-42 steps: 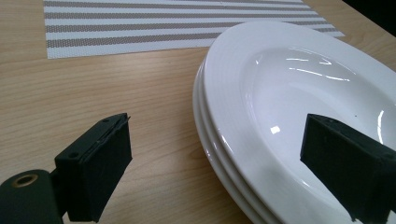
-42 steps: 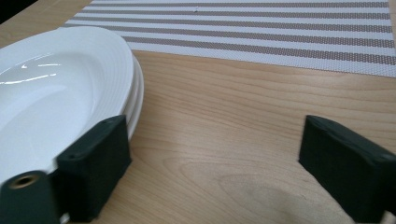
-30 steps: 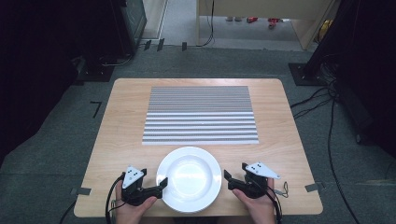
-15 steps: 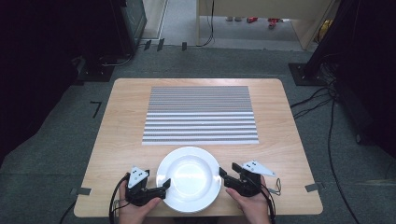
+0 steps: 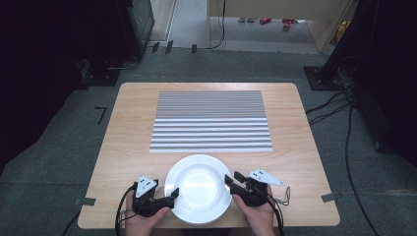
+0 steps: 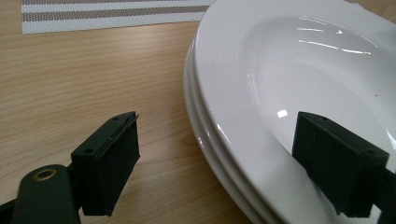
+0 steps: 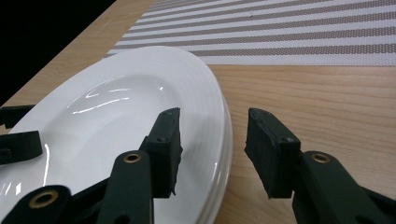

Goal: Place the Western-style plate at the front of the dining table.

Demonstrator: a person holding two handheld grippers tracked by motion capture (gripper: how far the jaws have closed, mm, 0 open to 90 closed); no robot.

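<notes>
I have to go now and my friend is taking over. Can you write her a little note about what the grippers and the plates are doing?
Left gripper: open, its jaws on either side of the left rim of the white plates.
Right gripper: open, its jaws on either side of the right rim.
Plates: stacked at the near edge of the table, just short of the striped placemat.
Done: both grippers lined up on the rims.
Left: probably close both and lift the plate.

Striped placemat [image 5: 211,121] on wooden table [image 5: 123,132], black cables [image 5: 339,105] on grey floor [image 5: 59,147]
</notes>
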